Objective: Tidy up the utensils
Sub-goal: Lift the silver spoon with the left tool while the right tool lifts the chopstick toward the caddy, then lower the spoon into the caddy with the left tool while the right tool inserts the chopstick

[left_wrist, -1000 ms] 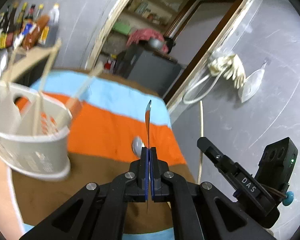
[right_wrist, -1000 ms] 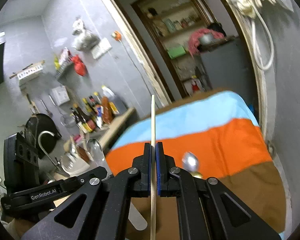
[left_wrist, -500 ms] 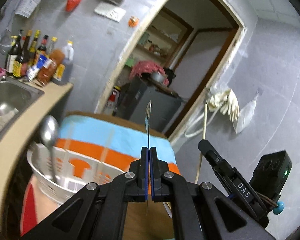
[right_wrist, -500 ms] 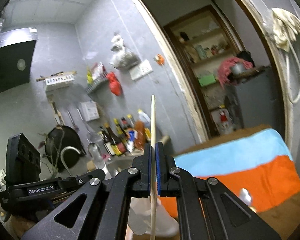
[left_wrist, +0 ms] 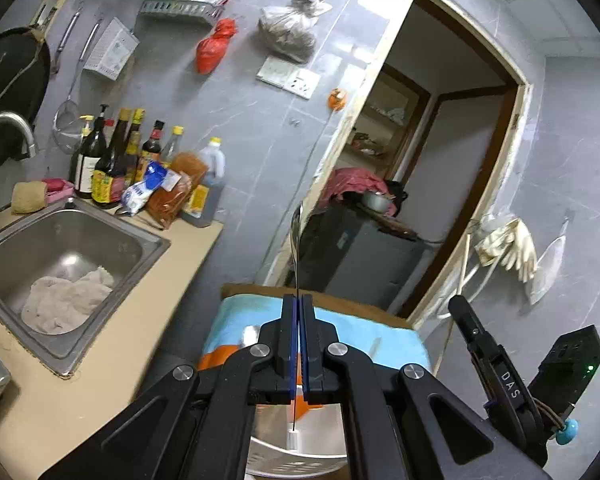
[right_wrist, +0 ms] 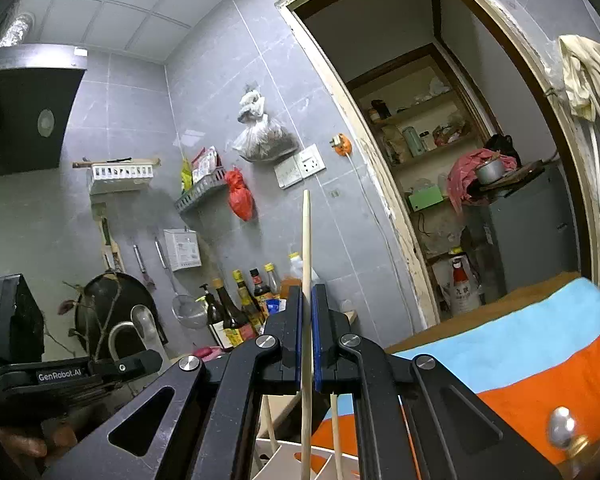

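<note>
My left gripper (left_wrist: 298, 300) is shut on a thin metal spoon (left_wrist: 296, 240), which I see edge-on rising from the jaws. The right wrist view shows that spoon's bowl (right_wrist: 142, 318) at the left. My right gripper (right_wrist: 307, 292) is shut on a wooden chopstick (right_wrist: 306, 240) that stands upright through the jaws. A white utensil basket (left_wrist: 300, 454) sits low, under both grippers, and more chopsticks (right_wrist: 335, 432) lean in it. Another spoon (right_wrist: 561, 432) lies on the blue, orange and brown striped cloth (right_wrist: 519, 356).
A steel sink (left_wrist: 112, 236) with a rag in it is set in the beige counter (left_wrist: 100, 360) on the left. Sauce bottles (left_wrist: 112, 160) stand behind it. A doorway with a dark cabinet (left_wrist: 359, 260) lies beyond the cloth-covered table.
Both grippers have risen and tilted upward, so the views swung from the cloth and basket to the wall, sink and doorway. The basket has dropped under the jaws. Both grips are unchanged.
</note>
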`<state>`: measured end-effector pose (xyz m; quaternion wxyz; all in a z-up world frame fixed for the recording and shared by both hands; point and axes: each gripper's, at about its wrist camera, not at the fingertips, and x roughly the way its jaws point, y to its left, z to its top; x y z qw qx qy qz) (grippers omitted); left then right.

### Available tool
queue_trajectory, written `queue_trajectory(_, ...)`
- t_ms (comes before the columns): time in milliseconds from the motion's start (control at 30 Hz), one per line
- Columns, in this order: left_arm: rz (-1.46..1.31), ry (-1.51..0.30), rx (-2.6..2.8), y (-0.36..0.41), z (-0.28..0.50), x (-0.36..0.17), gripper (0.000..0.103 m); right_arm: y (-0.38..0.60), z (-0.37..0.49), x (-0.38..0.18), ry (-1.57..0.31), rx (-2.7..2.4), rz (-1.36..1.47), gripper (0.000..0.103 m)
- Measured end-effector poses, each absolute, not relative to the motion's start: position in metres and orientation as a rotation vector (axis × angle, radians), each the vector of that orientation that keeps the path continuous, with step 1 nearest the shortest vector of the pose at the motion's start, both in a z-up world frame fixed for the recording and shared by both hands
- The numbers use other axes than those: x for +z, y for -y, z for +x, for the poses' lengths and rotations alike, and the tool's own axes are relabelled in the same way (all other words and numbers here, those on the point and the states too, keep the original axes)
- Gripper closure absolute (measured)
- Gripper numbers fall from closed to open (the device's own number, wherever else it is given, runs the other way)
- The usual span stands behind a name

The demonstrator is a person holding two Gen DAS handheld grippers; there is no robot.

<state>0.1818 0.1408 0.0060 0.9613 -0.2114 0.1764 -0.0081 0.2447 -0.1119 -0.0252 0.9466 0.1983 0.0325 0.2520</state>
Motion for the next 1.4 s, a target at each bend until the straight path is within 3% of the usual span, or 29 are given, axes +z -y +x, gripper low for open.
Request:
queue_trajectory(467,-0.407,-0.436,0.005,-0.144,0.200,-0.038,0.101,0.093,0.253,-0.048,-0.059,0.487,0.310,0.099)
queue_trajectory(1400,-0.322,-0.508,-0.037,-0.126,0.198,-0.048,0.101,0.099,0.256,-0.059,-0.140,0.545,0.281,0.098)
